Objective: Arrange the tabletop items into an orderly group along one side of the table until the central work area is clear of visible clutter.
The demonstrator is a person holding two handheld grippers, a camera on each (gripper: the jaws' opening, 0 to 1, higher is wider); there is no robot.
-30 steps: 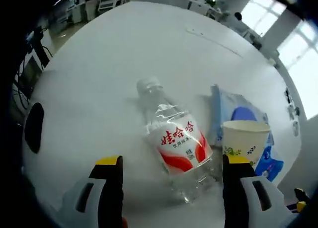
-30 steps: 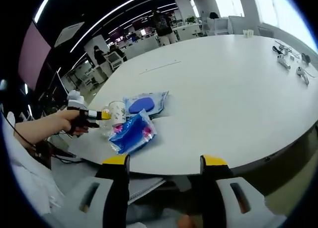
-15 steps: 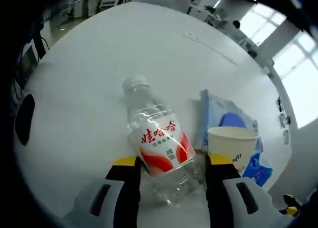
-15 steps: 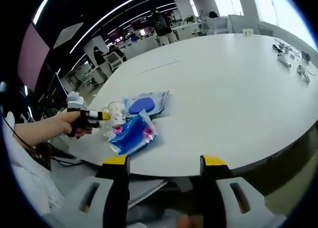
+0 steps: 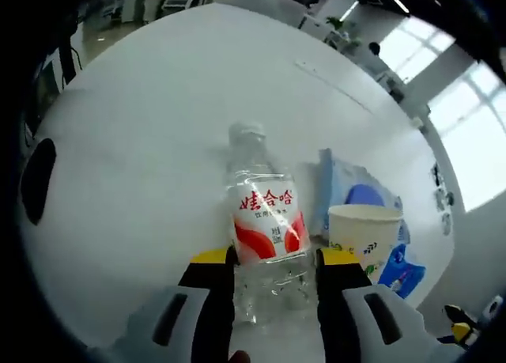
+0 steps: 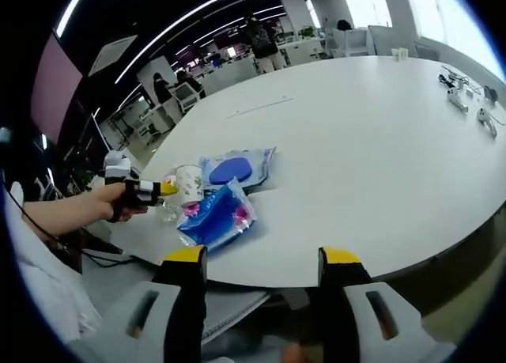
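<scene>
Left claw (image 5: pixel 273 256) clamps the lying water bottle (image 5: pixel 265 228) low for relocation; right claw (image 6: pixel 257 256) hangs wide beyond the tabletop (image 6: pixel 371 149) edge.

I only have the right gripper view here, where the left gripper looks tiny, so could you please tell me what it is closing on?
Observer: The left gripper has its jaws against both sides of a clear water bottle lying on the white table.
Operator: Which way does the cap point?
Observer: Away from the gripper, toward the table's middle.
Operator: Anything close beside it?
Observer: A paper cup stands upright right of the bottle, before a pale blue packet.
</scene>
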